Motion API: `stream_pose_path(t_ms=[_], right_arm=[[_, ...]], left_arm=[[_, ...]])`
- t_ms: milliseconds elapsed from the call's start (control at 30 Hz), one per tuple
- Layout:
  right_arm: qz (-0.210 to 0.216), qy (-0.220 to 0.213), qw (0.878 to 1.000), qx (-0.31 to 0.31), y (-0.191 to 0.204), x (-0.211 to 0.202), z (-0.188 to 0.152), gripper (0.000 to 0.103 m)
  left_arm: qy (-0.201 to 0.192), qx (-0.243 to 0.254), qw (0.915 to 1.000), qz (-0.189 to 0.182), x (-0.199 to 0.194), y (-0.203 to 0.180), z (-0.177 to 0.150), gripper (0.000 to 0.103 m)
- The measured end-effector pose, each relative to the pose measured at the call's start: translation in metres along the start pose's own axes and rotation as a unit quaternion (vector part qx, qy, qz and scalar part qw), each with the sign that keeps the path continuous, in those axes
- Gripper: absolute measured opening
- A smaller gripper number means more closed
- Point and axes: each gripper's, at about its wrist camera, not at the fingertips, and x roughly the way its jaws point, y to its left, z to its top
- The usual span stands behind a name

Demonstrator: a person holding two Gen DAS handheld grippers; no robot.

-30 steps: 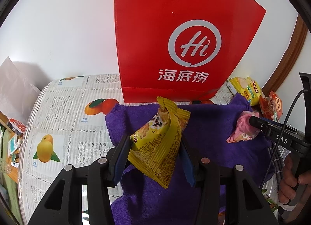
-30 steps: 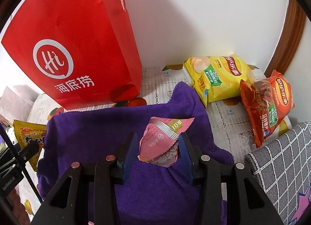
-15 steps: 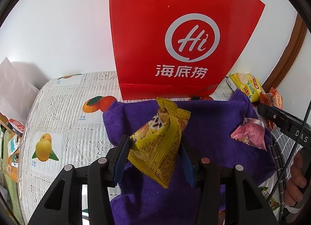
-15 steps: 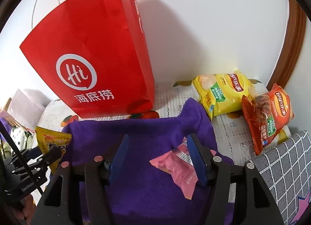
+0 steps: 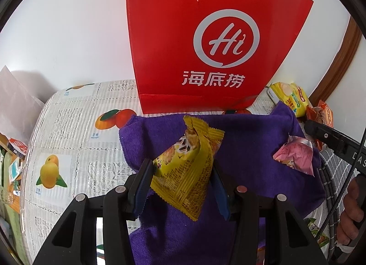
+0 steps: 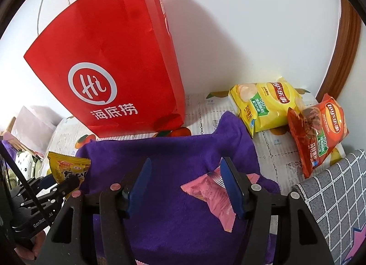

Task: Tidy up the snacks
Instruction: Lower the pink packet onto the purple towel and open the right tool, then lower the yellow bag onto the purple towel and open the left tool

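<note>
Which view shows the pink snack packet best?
The right wrist view: the pink snack packet lies large on the purple towel, partly behind one finger. The left wrist view shows it small, far right.

Paper bag [image 6: 119,63] behind towel [image 6: 173,157], wrapped snack [image 6: 212,194] on towel, chip bags [image 6: 270,104] right of towel

Right claw [image 6: 185,182] spread; pink packet [image 6: 211,196] apparently lying on purple cloth [image 6: 173,150].

Red bag [image 6: 119,63] blocks rear; chip bags [image 6: 265,104] crowd right; purple cloth [image 6: 173,150] centre open.
</note>
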Motion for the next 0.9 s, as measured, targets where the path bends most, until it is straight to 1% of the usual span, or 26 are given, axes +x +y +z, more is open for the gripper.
stream_pose_path(t_ms=[333,467,533,667,700,800,900], right_arm=[[0.003,0.002,1.0,-0.007,0.004,-0.001,-0.002,0.063],[0.005,0.002,1.0,-0.009,0.004,-0.002,-0.002,0.063],[0.005,0.002,1.0,-0.01,0.005,-0.002,-0.002,0.063],[0.005,0.002,1.0,-0.014,0.007,-0.004,-0.002,0.063],[0.004,0.001,1.0,-0.015,0.008,-0.005,-0.001,0.064],[-0.006,-0.008,1.0,-0.021,0.012,-0.008,-0.001,0.074],[-0.033,-0.021,0.999,-0.034,0.018,-0.012,-0.001,0.075]], left_arm=[[0.01,-0.004,0.9999,-0.001,0.001,0.0,0.001,0.049],[0.006,0.0,1.0,-0.004,-0.002,-0.002,0.002,0.058],[0.004,0.004,1.0,-0.002,-0.003,-0.004,0.002,0.06],[0.003,0.004,1.0,-0.006,-0.005,-0.005,0.002,0.061],[0.002,0.004,1.0,-0.006,-0.005,-0.005,0.002,0.061],[-0.002,0.003,1.0,-0.008,-0.008,-0.005,0.003,0.061],[-0.007,0.002,0.9999,-0.009,-0.011,-0.005,0.004,0.061]])
